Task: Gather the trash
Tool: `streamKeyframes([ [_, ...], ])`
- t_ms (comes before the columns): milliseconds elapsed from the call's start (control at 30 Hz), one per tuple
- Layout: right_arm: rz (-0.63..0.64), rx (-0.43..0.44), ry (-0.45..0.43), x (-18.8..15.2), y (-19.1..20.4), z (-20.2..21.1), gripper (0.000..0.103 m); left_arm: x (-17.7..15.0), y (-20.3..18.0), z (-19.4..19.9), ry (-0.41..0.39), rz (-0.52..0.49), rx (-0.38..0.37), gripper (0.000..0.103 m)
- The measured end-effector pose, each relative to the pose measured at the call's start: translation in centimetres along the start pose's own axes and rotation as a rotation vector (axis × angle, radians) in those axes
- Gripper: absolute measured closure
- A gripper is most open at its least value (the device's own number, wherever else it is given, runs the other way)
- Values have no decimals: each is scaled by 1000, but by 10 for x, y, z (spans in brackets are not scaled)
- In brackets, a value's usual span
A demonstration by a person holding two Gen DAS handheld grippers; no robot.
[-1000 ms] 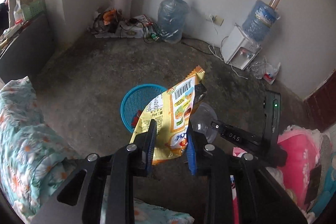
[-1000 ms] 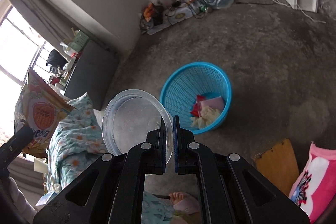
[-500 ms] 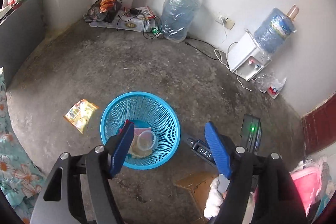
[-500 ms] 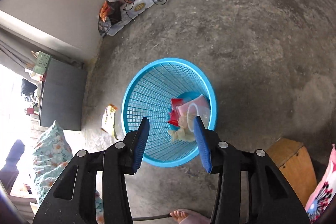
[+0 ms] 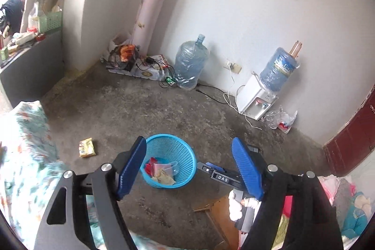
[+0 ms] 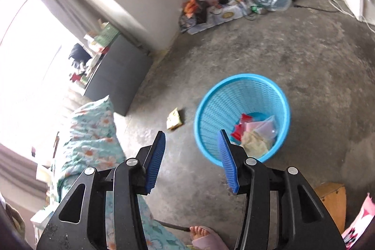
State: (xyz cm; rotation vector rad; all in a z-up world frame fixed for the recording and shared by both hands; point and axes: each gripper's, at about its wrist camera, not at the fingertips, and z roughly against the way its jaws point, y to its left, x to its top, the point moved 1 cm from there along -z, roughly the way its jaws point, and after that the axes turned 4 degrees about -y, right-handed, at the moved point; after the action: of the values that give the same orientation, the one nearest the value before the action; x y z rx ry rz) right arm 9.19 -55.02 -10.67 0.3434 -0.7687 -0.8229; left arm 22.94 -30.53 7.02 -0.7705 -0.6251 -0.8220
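Both of your tongs stood apart and empty at this moment. The jaws of the left tongs (image 5: 188, 170) had just been opening and held nothing between them; the same applied to the right tongs (image 6: 192, 161), which stood less wide.

The blue basket (image 5: 185, 151) sat on the concrete floor (image 5: 140, 109) and contained a red wrapper, a pale crumpled piece and a clear plastic container (image 5: 172, 168). The yellow snack wrapper (image 5: 87, 147) lay flat on the floor to the left of the basket, apart from it and near the floral bedding (image 5: 25, 144). That wrapper was not in the basket, so the collection was judged incomplete.

Risks you faced from here:

- The wrapper lay flat on rough concrete. Tongs brought down steeply would likely have scraped the floor or slid over the film without catching an edge.
- The wrapper was light. A loose pinch could have let it flutter out short of the basket.
- The basket was light and open-weave. A knock from either tongs could have tipped it and spilled its contents.
- A bare foot (image 6: 206, 238) stood near the right tongs; a careless swing could have struck it.
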Motion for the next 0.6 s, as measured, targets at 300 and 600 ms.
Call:
streamKeyframes([
  [300,213,157,228,1,109,-94,36,-62,88,198,-168,132,282,21],
  [600,28,106,548,9,126,-300,32,-155,181,348,-402,394,635,21],
])
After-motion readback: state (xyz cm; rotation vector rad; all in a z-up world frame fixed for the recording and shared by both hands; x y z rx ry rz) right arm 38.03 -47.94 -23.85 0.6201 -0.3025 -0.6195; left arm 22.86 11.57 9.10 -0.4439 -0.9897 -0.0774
